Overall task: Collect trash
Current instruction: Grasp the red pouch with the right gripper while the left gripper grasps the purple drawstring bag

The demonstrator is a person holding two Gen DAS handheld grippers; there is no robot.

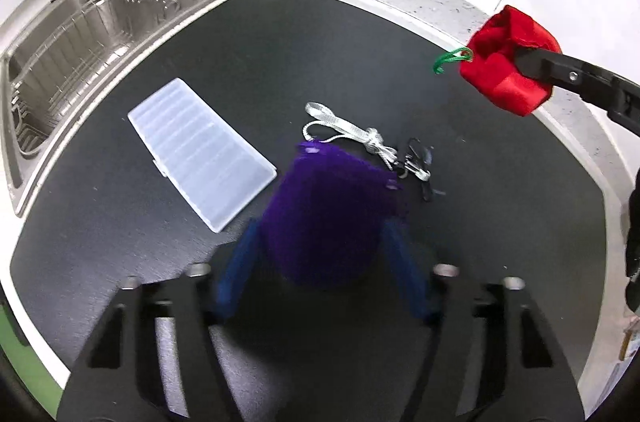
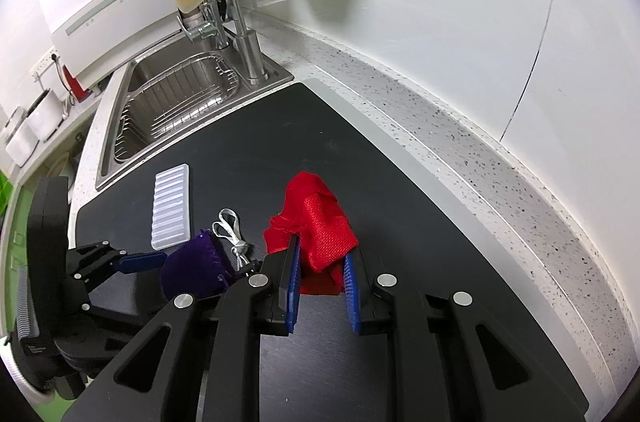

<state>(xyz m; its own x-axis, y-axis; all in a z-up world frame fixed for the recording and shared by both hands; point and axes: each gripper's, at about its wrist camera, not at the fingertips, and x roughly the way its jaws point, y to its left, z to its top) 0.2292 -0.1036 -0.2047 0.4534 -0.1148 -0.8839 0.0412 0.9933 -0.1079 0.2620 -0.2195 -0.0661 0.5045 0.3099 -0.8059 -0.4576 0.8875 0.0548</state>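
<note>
**A:** Kitchen surface with a black mat (image 1: 168,246), sink (image 2: 180,102) at the far left. What has each gripper got?

**B:** Left gripper (image 1: 324,262) is clamped on a purple pouch (image 1: 328,214), blue fingers (image 1: 236,266) pressing its two sides. The pouch is lifted off the mat, its long axis running away from the camera, drawstring end far.

**A:** And the right?

**B:** Right gripper (image 2: 320,282) is narrowed onto a red pouch (image 2: 320,230), held between its blue pads (image 2: 294,286). That pouch stands up and away from the fingers; in the left view it hangs at the far right with a green cord (image 1: 450,60) pointing left.

**A:** Anything on the mat?

**B:** A clear ribbed case (image 1: 200,154) at left, long axis near-to-far, and a white cord (image 1: 352,134) with dark clips just right of it, between the two pouches.

**A:** Any readable writing?

**B:** The white appliance (image 2: 92,10) beyond the sink has a label, too small to read.
</note>
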